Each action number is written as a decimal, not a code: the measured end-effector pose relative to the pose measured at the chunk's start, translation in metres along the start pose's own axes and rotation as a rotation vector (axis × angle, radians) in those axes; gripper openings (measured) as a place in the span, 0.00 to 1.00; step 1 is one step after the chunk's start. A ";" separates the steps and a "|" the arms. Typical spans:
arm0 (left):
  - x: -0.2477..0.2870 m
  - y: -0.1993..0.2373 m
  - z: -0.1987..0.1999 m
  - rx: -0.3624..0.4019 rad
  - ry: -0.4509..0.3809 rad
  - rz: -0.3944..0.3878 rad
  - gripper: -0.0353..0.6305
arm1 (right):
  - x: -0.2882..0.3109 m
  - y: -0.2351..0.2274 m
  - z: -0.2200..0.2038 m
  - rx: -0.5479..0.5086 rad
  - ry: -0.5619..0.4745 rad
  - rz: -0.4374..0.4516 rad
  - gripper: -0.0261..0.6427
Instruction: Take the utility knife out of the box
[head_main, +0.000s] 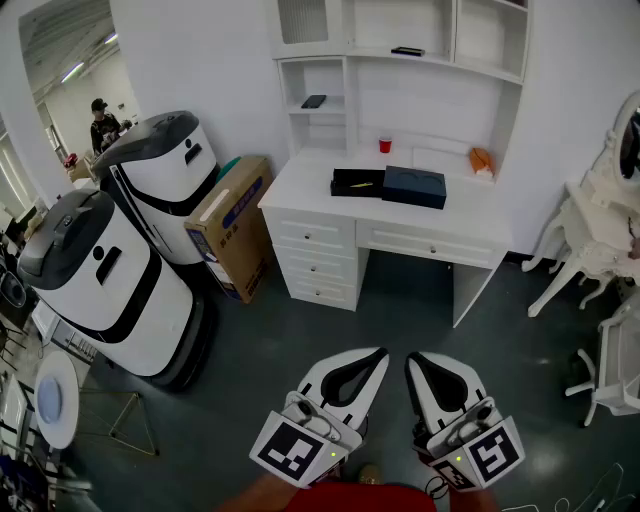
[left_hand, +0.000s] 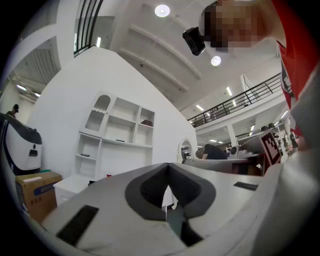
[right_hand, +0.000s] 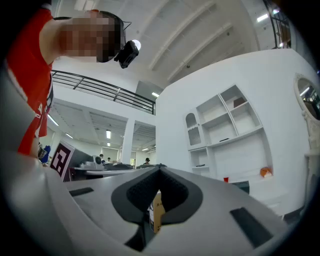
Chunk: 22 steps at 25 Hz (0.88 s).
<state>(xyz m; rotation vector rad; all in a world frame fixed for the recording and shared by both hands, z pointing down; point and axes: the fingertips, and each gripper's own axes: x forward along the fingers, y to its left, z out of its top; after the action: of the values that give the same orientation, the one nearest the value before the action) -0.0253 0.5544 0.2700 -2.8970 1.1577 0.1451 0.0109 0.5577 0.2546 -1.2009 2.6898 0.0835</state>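
An open black box (head_main: 357, 182) lies on the white desk (head_main: 300, 190) across the room, with a thin pale item inside that is too small to identify. A dark blue box (head_main: 414, 186) sits right beside it. Both grippers are held low in front of me, far from the desk and pointing toward it. My left gripper (head_main: 377, 353) is shut, its tips meeting with nothing between them, as the left gripper view (left_hand: 167, 164) shows. My right gripper (head_main: 413, 358) is also shut and holds nothing in the right gripper view (right_hand: 160, 166).
A red cup (head_main: 385, 145) and an orange object (head_main: 482, 160) stand at the desk's back under white shelves (head_main: 400, 40). Two large white robots (head_main: 100, 280) and a cardboard box (head_main: 232, 225) fill the left side. A white chair (head_main: 590, 250) stands at the right. Grey floor lies between me and the desk.
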 end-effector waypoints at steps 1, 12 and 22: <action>0.000 -0.001 0.000 0.000 0.000 0.002 0.08 | -0.001 -0.001 0.000 -0.001 -0.002 0.001 0.03; 0.007 -0.013 -0.001 0.009 0.006 0.021 0.08 | -0.012 -0.007 0.007 0.001 -0.014 0.027 0.03; 0.021 -0.004 0.002 0.049 -0.064 0.086 0.08 | -0.023 -0.026 0.006 -0.032 -0.010 0.059 0.03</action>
<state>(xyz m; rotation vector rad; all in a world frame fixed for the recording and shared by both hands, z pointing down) -0.0071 0.5429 0.2660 -2.7796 1.2577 0.2066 0.0459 0.5578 0.2538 -1.1269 2.7250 0.1410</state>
